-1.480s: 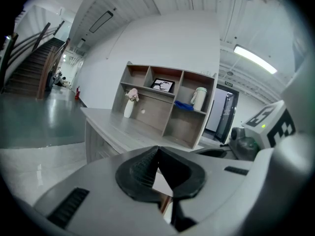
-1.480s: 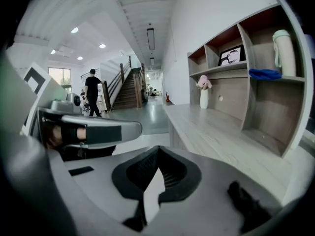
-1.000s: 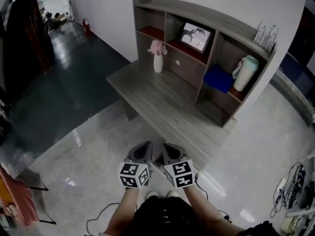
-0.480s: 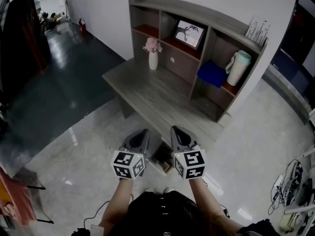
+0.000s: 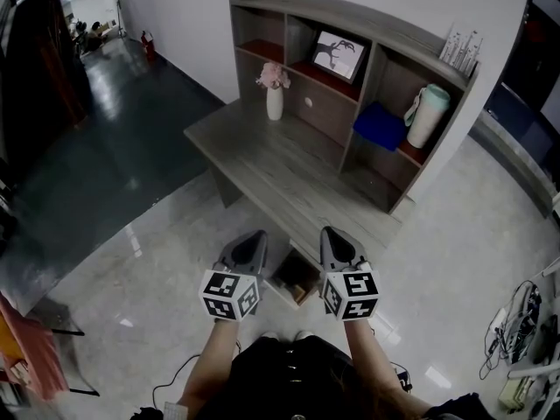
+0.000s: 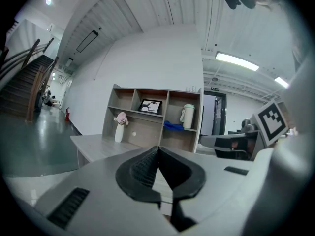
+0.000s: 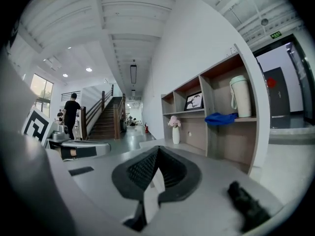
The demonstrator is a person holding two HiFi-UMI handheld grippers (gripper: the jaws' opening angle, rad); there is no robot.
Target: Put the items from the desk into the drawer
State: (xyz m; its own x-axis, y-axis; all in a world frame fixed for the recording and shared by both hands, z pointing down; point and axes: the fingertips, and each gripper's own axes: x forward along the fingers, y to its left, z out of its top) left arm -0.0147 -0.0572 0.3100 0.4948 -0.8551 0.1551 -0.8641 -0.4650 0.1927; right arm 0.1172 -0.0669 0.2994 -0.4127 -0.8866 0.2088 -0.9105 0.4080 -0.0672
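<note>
Grey wood desk is in front of you, with a white vase of pink flowers standing at its back. The hutch cubbies hold a picture frame, a blue cloth and a pale flask. The drawer is pulled out under the near edge, between your grippers. Your left gripper and right gripper both have jaws pressed together with nothing in them, held short of the desk

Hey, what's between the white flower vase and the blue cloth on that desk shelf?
The head view shows a closed wooden front with a small knob, then an upright divider, between the vase and the blue cloth. Nothing loose.
</note>
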